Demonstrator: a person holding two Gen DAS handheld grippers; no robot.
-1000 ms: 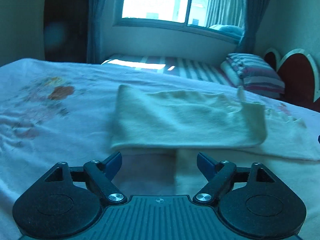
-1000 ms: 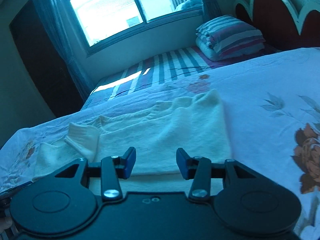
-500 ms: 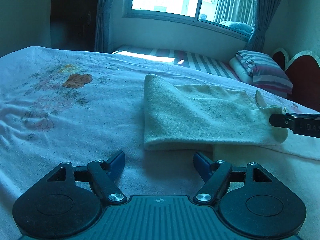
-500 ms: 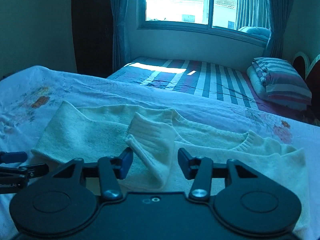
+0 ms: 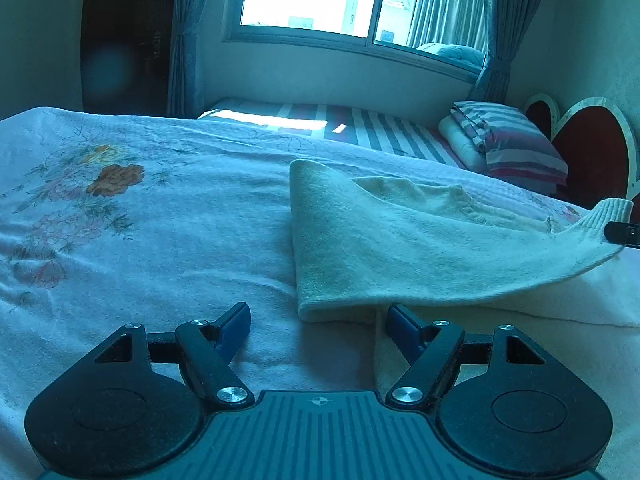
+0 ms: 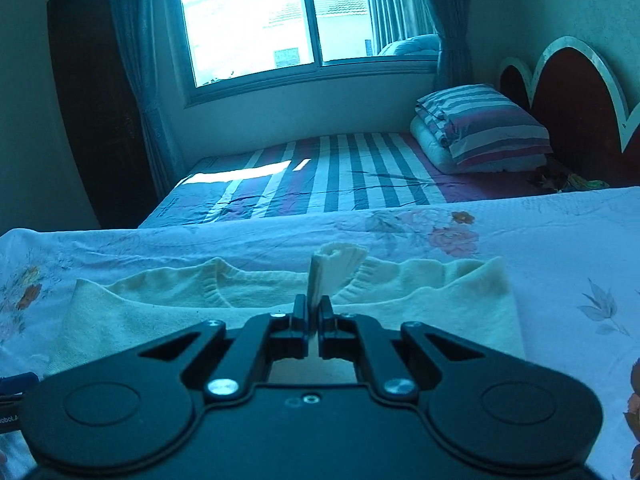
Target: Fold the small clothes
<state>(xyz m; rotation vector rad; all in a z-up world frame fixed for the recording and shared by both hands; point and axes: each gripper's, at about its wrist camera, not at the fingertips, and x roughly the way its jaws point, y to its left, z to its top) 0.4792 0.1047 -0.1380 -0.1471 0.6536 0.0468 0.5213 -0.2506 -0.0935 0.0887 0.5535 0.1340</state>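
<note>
A cream knitted sweater [image 5: 400, 256] lies on the floral bedsheet [image 5: 120, 240], its sleeve folded across the body. My right gripper [image 6: 314, 308] is shut on the sleeve's ribbed cuff [image 6: 340, 260] and holds it raised above the sweater body [image 6: 440, 304]. In the left wrist view the cuff [image 5: 612, 212] is lifted at the far right, with the right gripper's tip beside it. My left gripper [image 5: 318, 320] is open and empty, low over the sheet just in front of the sweater's folded near edge.
A second bed with a striped sheet [image 6: 340, 176] stands behind, with a folded striped quilt and pillow [image 6: 480, 128] at its head. A red headboard [image 6: 572, 92] is at the right. A window [image 6: 280, 16] and curtains are beyond.
My right gripper has closed on the sleeve cuff and lifted it. The sleeve now rises toward the right. My left gripper stayed open near the sweater's folded edge.
</note>
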